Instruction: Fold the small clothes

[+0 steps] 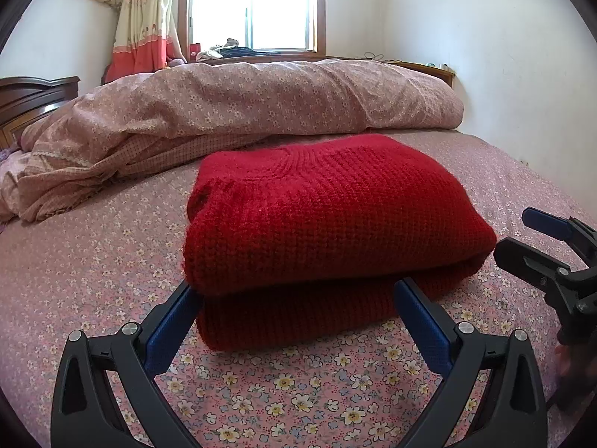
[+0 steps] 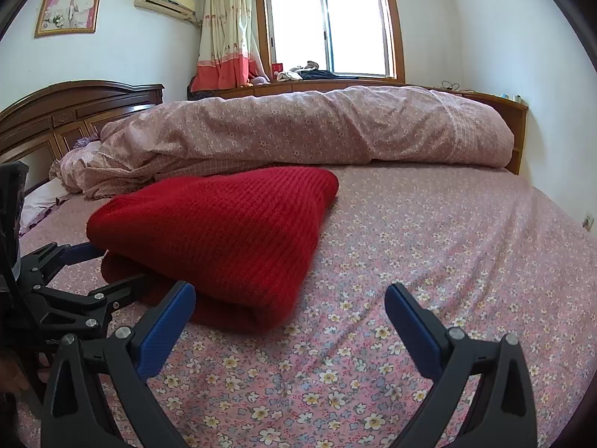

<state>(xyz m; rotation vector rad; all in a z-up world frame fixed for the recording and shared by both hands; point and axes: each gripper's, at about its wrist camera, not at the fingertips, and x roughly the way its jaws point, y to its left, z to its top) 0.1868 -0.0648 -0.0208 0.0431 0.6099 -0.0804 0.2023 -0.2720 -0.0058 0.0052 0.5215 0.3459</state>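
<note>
**A:** Start with the big picture. What did you have in front of you?

**B:** You had the bed (image 2: 466,231) under its floral sheet, with the rolled duvet (image 1: 283,97) along the far side. The red knit sweater (image 1: 335,216) lay on the sheet just in front of that duvet, folded over into a thick two-layer bundle with the ribbed collar on the far side.

**A:** And your grippers?

**B:** Your left gripper (image 1: 298,298) sat low at the near edge of the sweater, fingers spread wide, holding nothing, their tips level with the seam between the top and bottom layers. Your right gripper (image 2: 291,306) was also spread and empty, at the sweater's right near corner, with only its left pad (image 2: 168,321) close to the knit.

**A:** How should you have handled the step?

**B:** The fold looked nearly done, so I'd judge tidying was what remained. You needed to square the overhanging top layer onto the bottom one, pushing gently, since bulky knit springs back and drags on the sheet.
</note>
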